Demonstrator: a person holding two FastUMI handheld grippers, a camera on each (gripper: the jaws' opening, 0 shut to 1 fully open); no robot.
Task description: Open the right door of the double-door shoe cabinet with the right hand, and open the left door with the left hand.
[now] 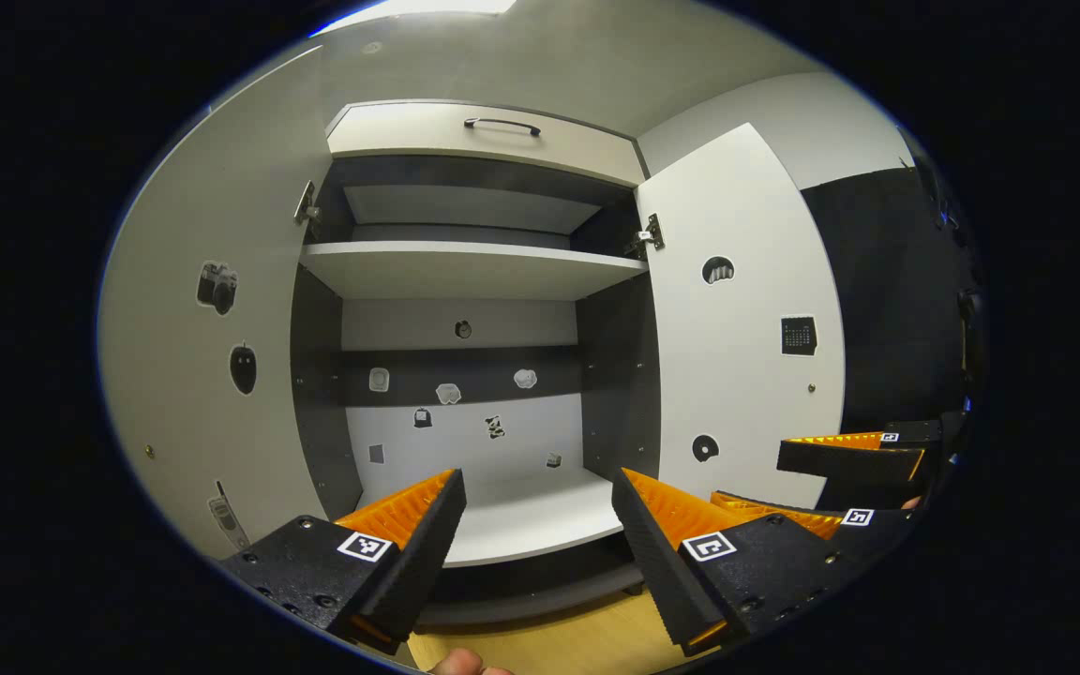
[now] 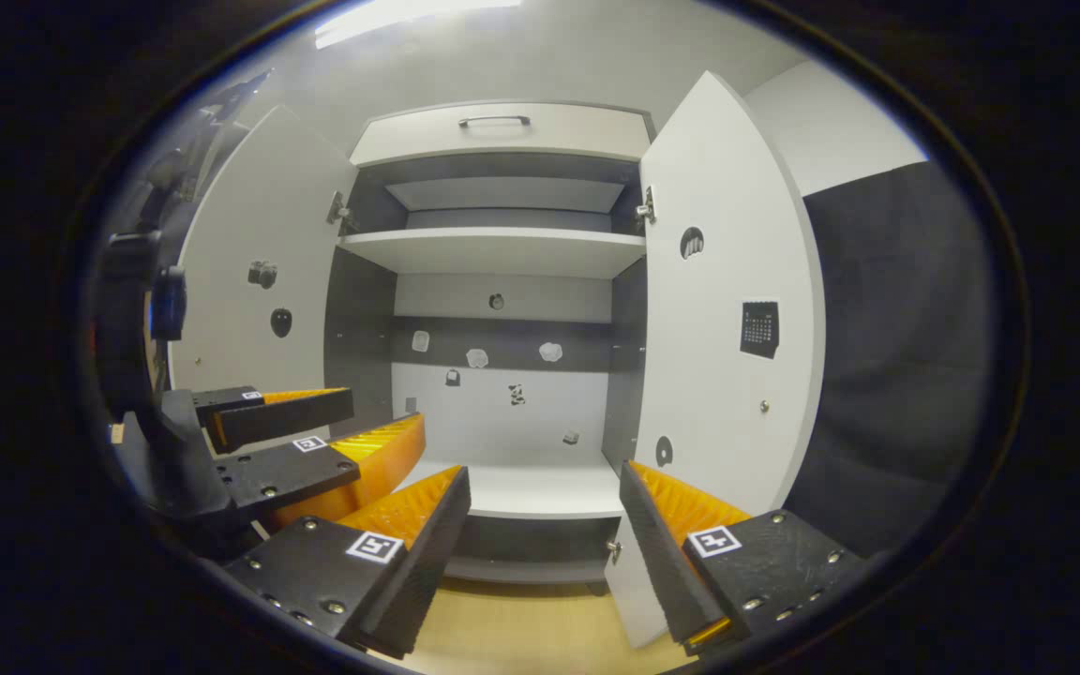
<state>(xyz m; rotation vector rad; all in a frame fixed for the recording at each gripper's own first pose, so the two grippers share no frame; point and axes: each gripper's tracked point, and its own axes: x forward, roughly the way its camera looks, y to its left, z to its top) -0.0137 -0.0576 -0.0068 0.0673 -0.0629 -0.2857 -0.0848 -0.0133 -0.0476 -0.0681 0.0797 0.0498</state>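
The shoe cabinet (image 1: pixel 465 272) (image 2: pixel 493 253) stands straight ahead with both doors swung wide. Its left door (image 1: pixel 212 375) (image 2: pixel 254 281) and right door (image 1: pixel 737 328) (image 2: pixel 727 309) show their pale inner faces with small stickers. My left gripper (image 1: pixel 538 487) is open in front of the lower compartment, holding nothing. My right gripper (image 2: pixel 545 483) is open too, close to the bottom edge of the right door, and empty. In the left gripper view the right gripper (image 1: pixel 840 478) appears at the lower right; in the right gripper view the left gripper (image 2: pixel 315 431) appears at the lower left.
A drawer front with a dark handle (image 1: pixel 502 124) (image 2: pixel 495 119) tops the cabinet. Inside are a white shelf (image 1: pixel 470 258) and a white bottom board (image 2: pixel 526 492), with small stickers on the back panel. Wood-coloured floor (image 2: pixel 521 628) lies below. A fingertip (image 1: pixel 456 664) shows at the bottom edge.
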